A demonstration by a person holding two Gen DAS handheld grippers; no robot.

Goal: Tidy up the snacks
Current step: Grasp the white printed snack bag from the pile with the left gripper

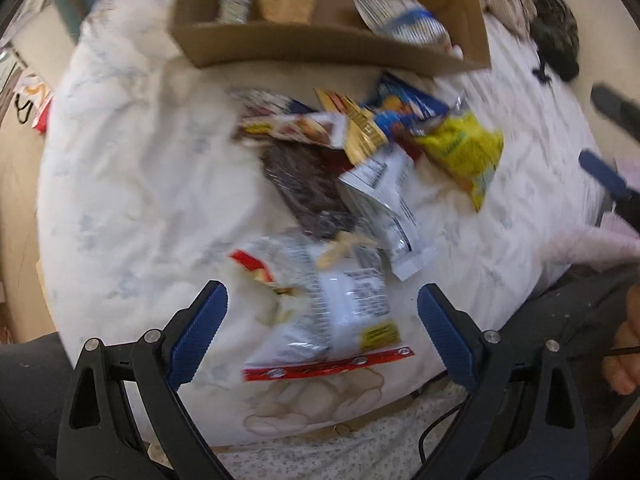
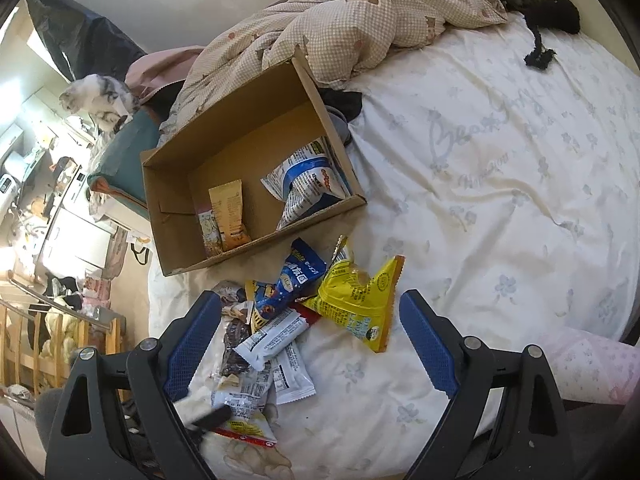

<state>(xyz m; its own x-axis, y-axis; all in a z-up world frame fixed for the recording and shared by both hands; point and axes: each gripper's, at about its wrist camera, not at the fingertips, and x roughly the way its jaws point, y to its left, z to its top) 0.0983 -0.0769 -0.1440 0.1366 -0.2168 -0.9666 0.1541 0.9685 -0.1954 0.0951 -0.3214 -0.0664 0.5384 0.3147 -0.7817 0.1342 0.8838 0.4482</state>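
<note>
Your snack pile [image 2: 288, 320] lies on the bedsheet [image 2: 500, 168], spread ahead of your left gripper [image 1: 322, 316], whose jaws are released over a clear red-edged packet [image 1: 332, 316]. Your right gripper [image 2: 310, 340] is also spread wide, with a yellow bag [image 2: 360, 304] between its jaws. Beyond is the cardboard box [image 2: 256, 256], holding a blue-and-white bag [image 2: 308, 184]. Packet print is too blurred to read; the sheet's script starts "Bea".

A heap of snack packets [image 2: 296, 320] lies on the bed [image 2: 500, 168] before the cardboard box [image 2: 240, 136].

one cardboard box [image 2: 248, 152], three packets inside [image 2: 308, 184]
</note>
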